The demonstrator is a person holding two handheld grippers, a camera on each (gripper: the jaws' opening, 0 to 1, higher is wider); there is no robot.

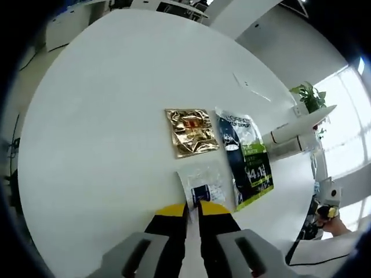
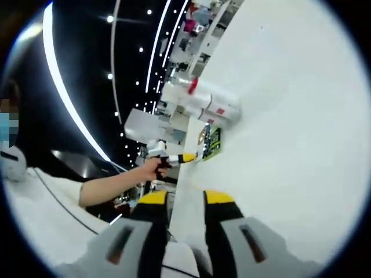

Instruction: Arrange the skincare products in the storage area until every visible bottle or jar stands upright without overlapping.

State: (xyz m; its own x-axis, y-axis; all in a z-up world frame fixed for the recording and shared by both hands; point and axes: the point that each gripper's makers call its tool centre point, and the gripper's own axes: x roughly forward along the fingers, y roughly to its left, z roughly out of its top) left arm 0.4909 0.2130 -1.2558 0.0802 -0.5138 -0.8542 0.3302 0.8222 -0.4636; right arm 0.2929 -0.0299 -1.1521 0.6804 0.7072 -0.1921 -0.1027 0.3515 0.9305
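Note:
On the white round table (image 1: 104,116) lie a gold sachet (image 1: 191,132), a dark blue and green sachet (image 1: 246,156) and a clear sachet with a blue label (image 1: 203,184). My left gripper (image 1: 193,209) has its yellow-tipped jaws nearly together, shut on the near edge of the clear sachet. Two white tubes (image 1: 290,139) lie on their sides beyond the sachets. In the right gripper view the white tubes (image 2: 203,99) lie near the table's edge, one with a red cap. My right gripper (image 2: 185,198) is open, with nothing between its jaws, off the table's edge.
A person's hand (image 2: 152,169) holds the left gripper (image 2: 182,157) at the green sachet (image 2: 213,142). The right gripper (image 1: 328,204) shows small past the table's right edge. A potted plant (image 1: 310,95) stands behind. Bare tabletop (image 2: 290,145) spreads wide around the items.

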